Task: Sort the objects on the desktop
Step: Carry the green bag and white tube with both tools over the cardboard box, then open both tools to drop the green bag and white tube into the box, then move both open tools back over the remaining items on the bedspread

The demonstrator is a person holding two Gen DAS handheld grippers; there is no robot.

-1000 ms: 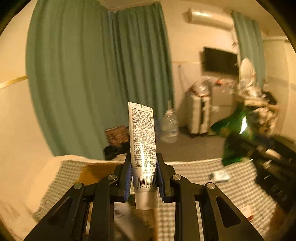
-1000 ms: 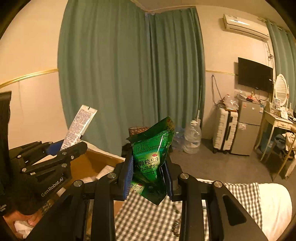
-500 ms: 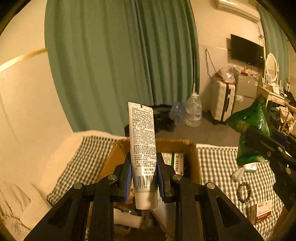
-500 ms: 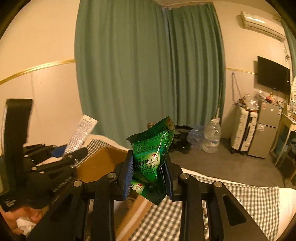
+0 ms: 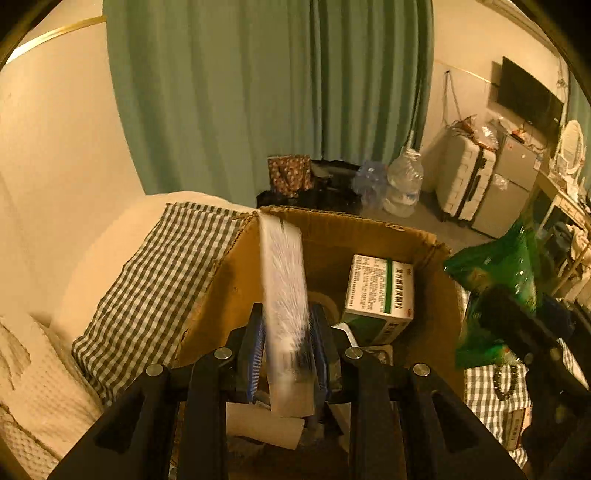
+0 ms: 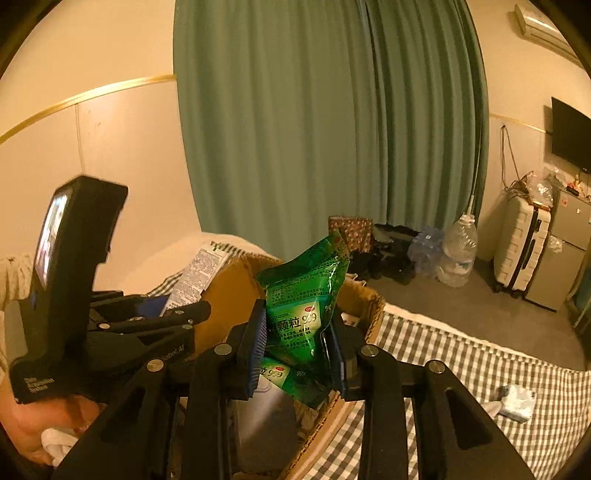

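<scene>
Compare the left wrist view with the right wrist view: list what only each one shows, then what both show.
Only the left wrist view shows the green-and-white medicine box inside the cardboard box and the bead bracelet on the checked cloth.

Only the right wrist view shows the crumpled tissue, the air conditioner and a bare hand under the left gripper.

Both show the tube, the green sachet pack, the curtain, suitcase and water bottle.

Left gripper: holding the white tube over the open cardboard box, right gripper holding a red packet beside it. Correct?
Not quite: the packet in the right gripper is green, as the right wrist view shows. The left gripper does hold the white tube over the open cardboard box.
</scene>
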